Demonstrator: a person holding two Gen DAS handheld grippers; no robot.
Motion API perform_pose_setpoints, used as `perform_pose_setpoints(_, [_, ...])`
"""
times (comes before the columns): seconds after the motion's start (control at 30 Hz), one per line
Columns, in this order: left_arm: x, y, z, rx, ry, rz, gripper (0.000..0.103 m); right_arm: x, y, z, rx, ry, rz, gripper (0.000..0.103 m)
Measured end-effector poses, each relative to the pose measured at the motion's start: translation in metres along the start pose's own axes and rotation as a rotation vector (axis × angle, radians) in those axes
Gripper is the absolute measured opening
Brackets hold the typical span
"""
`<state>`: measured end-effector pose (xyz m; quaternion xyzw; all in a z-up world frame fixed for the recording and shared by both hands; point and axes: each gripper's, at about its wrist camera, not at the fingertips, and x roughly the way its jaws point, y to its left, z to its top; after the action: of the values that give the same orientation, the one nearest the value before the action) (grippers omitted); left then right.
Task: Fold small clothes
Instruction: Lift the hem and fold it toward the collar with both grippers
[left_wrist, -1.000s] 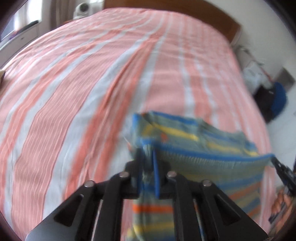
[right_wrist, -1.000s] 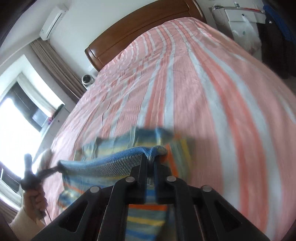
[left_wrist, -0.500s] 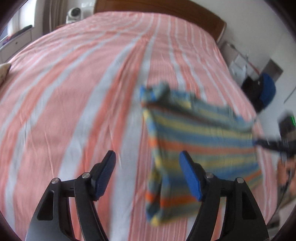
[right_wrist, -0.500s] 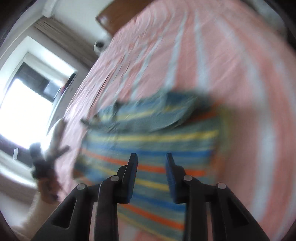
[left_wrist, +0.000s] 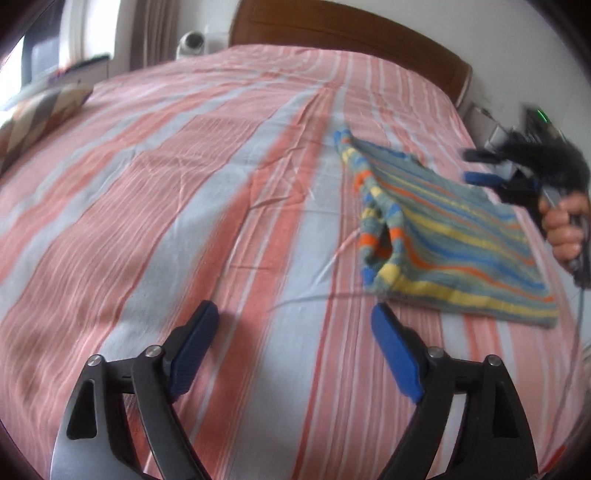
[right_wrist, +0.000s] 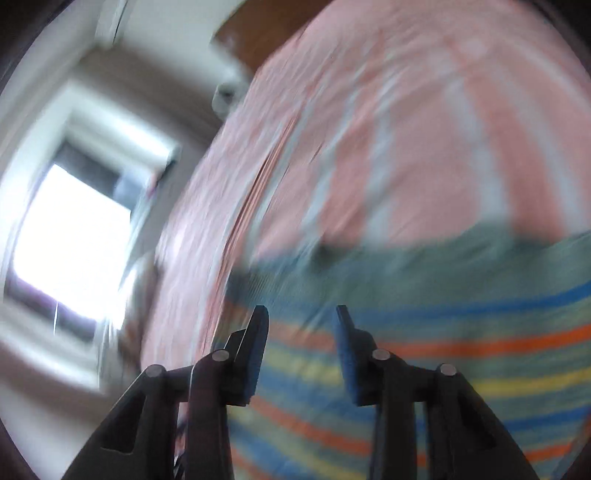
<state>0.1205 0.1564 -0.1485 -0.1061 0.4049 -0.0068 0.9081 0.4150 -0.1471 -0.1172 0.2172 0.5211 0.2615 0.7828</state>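
Lying on striped bed (left_wrist: 155, 177), striped garment (left_wrist: 447, 236), right view blurred, both tongs (left_wrist: 295, 343) parted.

1. My left wrist view looks up the bed (left_wrist: 155, 192) toward the headboard (left_wrist: 347, 37) — striped garment (left_wrist: 450, 236) off right.
2. My right wrist view sits close above the same garment (right_wrist: 424, 332) — blurred, facing the window (right_wrist: 70, 236).

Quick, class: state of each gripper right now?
Left gripper: open, holding nothing, above the bedsheet.
Right gripper: open, holding nothing, over the striped garment.
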Motion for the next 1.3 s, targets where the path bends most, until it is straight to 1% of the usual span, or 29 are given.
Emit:
perform_pose_setpoints(0.03, [0.002,-0.004,-0.002,0.032,-0.011,0.004,0.094,0.022,0.014,-0.004,-0.021,0.068,0.024,0.037])
perform_pose_setpoints(0.07, [0.003,-0.006,-0.004,0.053,-0.020,0.007,0.096,0.040,0.023,-0.007,-0.034,0.114,0.041,0.037])
perform_pose_setpoints(0.17, [0.003,-0.006,-0.006,0.068,-0.028,0.004,0.098,0.099,0.047,-0.025,-0.061,0.198,0.055,0.037])
perform_pose_setpoints(0.2, [0.003,-0.005,-0.005,0.064,-0.028,-0.004,0.098,0.112,0.051,-0.032,-0.056,0.207,0.050,0.037])
perform_pose_setpoints(0.23, [0.003,-0.003,-0.005,0.058,-0.030,-0.016,0.098,0.117,0.057,-0.035,-0.066,0.175,0.037,0.037])
perform_pose_setpoints(0.27, [0.004,-0.001,-0.004,0.053,-0.032,-0.023,0.098,0.112,0.064,-0.041,-0.084,0.125,0.027,0.038])
perform_pose_setpoints(0.3, [0.004,0.000,-0.004,0.049,-0.033,-0.029,0.098,0.103,0.068,-0.043,-0.095,0.092,0.042,0.038])
perform_pose_setpoints(0.37, [-0.002,0.000,-0.007,0.049,-0.032,-0.024,0.098,0.072,0.070,-0.047,-0.111,0.026,0.078,0.039])
perform_pose_setpoints(0.43, [-0.004,-0.004,-0.008,0.057,-0.025,0.008,0.098,0.036,0.060,-0.053,-0.148,-0.017,0.066,0.044])
perform_pose_setpoints(0.47, [-0.009,-0.009,-0.008,0.065,-0.019,0.028,0.098,0.014,0.048,-0.059,-0.170,-0.030,0.024,0.044])
perform_pose_setpoints(0.5, [-0.014,-0.014,-0.008,0.071,-0.019,0.023,0.097,-0.008,0.030,-0.066,-0.179,-0.035,-0.032,0.044])
perform_pose_setpoints(0.57, [-0.028,-0.032,-0.007,0.091,-0.032,-0.013,0.097,-0.046,-0.015,-0.082,-0.153,-0.025,-0.142,0.044])
perform_pose_setpoints(0.63, [-0.042,-0.062,-0.006,0.136,-0.058,-0.047,0.097,-0.082,-0.066,-0.104,-0.095,-0.004,-0.280,0.043])
perform_pose_setpoints(0.67, [-0.048,-0.088,-0.005,0.187,-0.065,-0.080,0.097,-0.106,-0.093,-0.119,-0.062,-0.015,-0.338,0.039])
perform_pose_setpoints(0.7, [-0.050,-0.108,-0.005,0.228,-0.064,-0.104,0.097,-0.130,-0.117,-0.134,-0.018,-0.050,-0.342,0.038])
perform_pose_setpoints(0.73, [-0.050,-0.137,-0.005,0.291,-0.061,-0.139,0.097,-0.158,-0.144,-0.153,0.062,-0.097,-0.357,0.038])
perform_pose_setpoints(0.77, [-0.048,-0.159,-0.007,0.340,-0.057,-0.166,0.097,-0.175,-0.159,-0.165,0.115,-0.134,-0.363,0.038])
perform_pose_setpoints(0.83, [-0.037,-0.213,-0.013,0.468,-0.025,-0.221,0.097,-0.214,-0.180,-0.194,0.211,-0.237,-0.310,0.038])
perform_pose_setpoints(0.87, [-0.024,-0.249,-0.020,0.560,0.003,-0.256,0.095,-0.232,-0.186,-0.211,0.235,-0.283,-0.296,0.038])
perform_pose_setpoints(0.9, [-0.014,-0.271,-0.025,0.617,0.023,-0.277,0.090,-0.240,-0.184,-0.220,0.237,-0.299,-0.298,0.038])
perform_pose_setpoints(0.93, [0.001,-0.297,-0.032,0.678,0.061,-0.291,0.088,-0.248,-0.182,-0.230,0.227,-0.312,-0.299,0.038])
perform_pose_setpoints(1.0, [0.029,-0.337,-0.042,0.754,0.128,-0.281,0.082,-0.252,-0.178,-0.238,0.207,-0.318,-0.295,0.038])
perform_pose_setpoints(1.03, [0.042,-0.355,-0.046,0.783,0.120,-0.254,0.082,-0.252,-0.177,-0.236,0.198,-0.316,-0.288,0.038])
perform_pose_setpoints(1.07, [0.048,-0.367,-0.047,0.795,0.084,-0.234,0.075,-0.254,-0.177,-0.236,0.191,-0.314,-0.274,0.038])
perform_pose_setpoints(1.1, [0.052,-0.374,-0.047,0.793,0.070,-0.236,0.042,-0.253,-0.175,-0.231,0.186,-0.312,-0.262,0.038])
perform_pose_setpoints(1.13, [0.056,-0.380,-0.045,0.777,0.074,-0.243,0.022,-0.251,-0.174,-0.223,0.179,-0.309,-0.248,0.039])
perform_pose_setpoints(1.17, [0.057,-0.380,-0.042,0.763,0.074,-0.230,0.009,-0.247,-0.172,-0.211,0.169,-0.303,-0.236,0.040])
perform_pose_setpoints(1.23, [0.057,-0.373,-0.038,0.710,0.071,-0.254,0.007,-0.235,-0.171,-0.190,0.152,-0.265,-0.194,0.059])
perform_pose_setpoints(1.3, [0.056,-0.363,-0.035,0.679,0.076,-0.279,0.006,-0.214,-0.173,-0.150,0.143,-0.223,-0.120,0.059])
